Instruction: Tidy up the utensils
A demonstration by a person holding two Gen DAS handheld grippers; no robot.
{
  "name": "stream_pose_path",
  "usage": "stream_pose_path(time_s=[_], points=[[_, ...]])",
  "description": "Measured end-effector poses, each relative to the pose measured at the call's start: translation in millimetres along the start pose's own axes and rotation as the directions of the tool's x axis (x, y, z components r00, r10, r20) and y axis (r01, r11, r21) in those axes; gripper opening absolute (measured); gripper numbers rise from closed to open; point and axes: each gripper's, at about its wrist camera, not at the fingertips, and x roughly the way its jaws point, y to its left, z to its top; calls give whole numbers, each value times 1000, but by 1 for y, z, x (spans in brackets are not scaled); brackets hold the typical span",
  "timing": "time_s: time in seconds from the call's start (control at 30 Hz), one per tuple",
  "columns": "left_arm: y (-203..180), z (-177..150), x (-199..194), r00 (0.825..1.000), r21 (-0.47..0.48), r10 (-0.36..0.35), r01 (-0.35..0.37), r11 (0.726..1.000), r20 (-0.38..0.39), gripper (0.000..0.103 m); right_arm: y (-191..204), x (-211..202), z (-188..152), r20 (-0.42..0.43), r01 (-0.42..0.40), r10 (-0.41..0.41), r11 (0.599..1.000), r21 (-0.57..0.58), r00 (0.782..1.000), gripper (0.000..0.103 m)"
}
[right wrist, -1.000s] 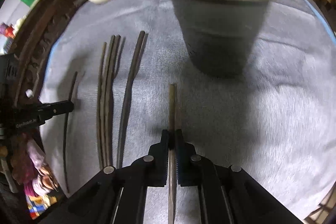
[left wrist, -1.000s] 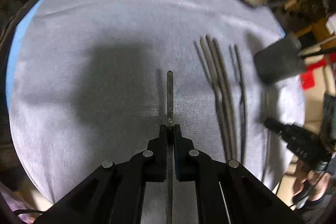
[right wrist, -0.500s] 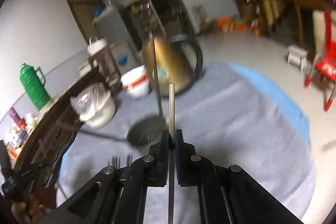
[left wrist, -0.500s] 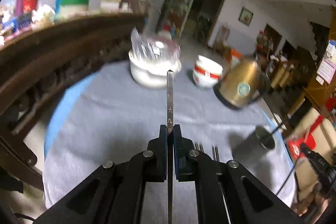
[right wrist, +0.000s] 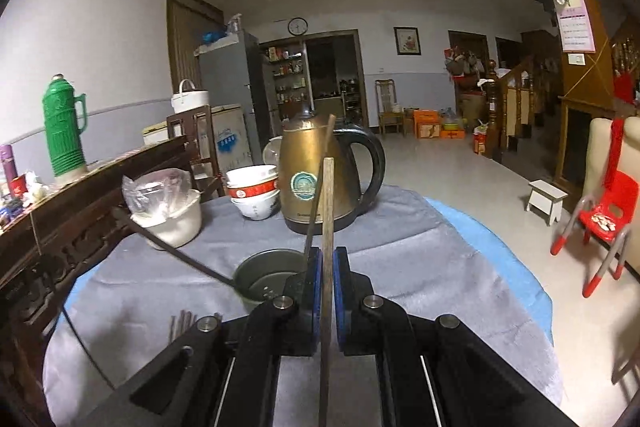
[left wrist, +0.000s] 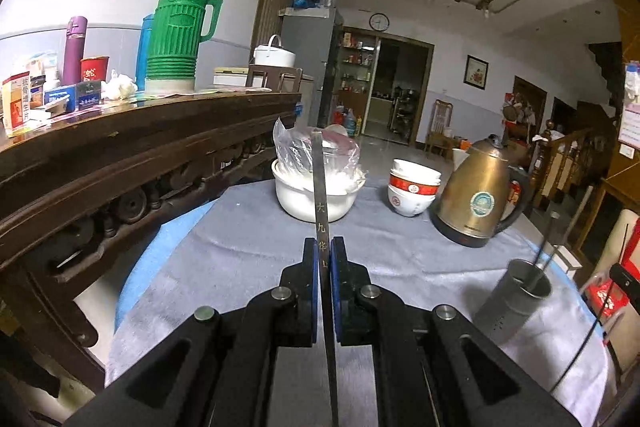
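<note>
Left gripper (left wrist: pixel 325 259): jaws closed down on a single chopstick (left wrist: pixel 320 195), flat dark shaft with gold characters on it. Pads pinch it partway along; the free end sticks forward and up, the rest runs back between the fingers out of view. It is held in the air above the grey tablecloth (left wrist: pixel 240 247).

Middle of the table, unused: white pot with a plastic bag over it (left wrist: pixel 316 187), stacked red-and-white bowls (left wrist: pixel 412 191), brass-coloured kettle (left wrist: pixel 480 199).

Right of these: metal utensil cup (left wrist: pixel 516 295), perforated near its base, already holding two thin sticks that lean out over the rim.

Right gripper (right wrist: pixel 328 267): jaws closed on a second chopstick (right wrist: pixel 328 211), paler brown, square-ended, held the same way, free end forward. The cup sits just ahead and below, to the left of the fingers. More loose chopsticks (right wrist: pixel 182 323) lie on the cloth at lower left.

Handling judgement: each stick is light, rigid and narrow, probably smooth lacquer or metal, so it can pivot or slide in a two-pad pinch. A mid-shaft grip leaves a long free end to swing; hold firm and keep the stick in line with the fingers. Cup looks light and could tip if a stick strikes its rim or the sticks already leaning inside. Lower the tip inside the rim before letting go.
</note>
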Motion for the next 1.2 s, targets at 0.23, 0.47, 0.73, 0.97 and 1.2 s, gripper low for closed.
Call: stream_pose_path(time_s=[0.23,0.47,0.73,0.97,1.2], points=[[16,-13,-44,999,-18,-47,47,999,-18,8,-12,-53,-7,-9,-32,33,998,49,999,6],[10,1,-38,993,-61,-109,106,992,-39,7,-20,-55,2,-10,-55,56,994,95,998,6],[10,61,-18,962,-232,-274,268,935,6,7,-21,-77,55,161,-101,81,987,122,984,6],[-22,114,28,918,-315,-392,391,865,61,7,-11,-67,94,246,-120,91,987,108,965,6],[-90,122,77,866,-251,-501,483,839,-9,7,-2,-27,100,212,-110,86,989,103,974,6]])
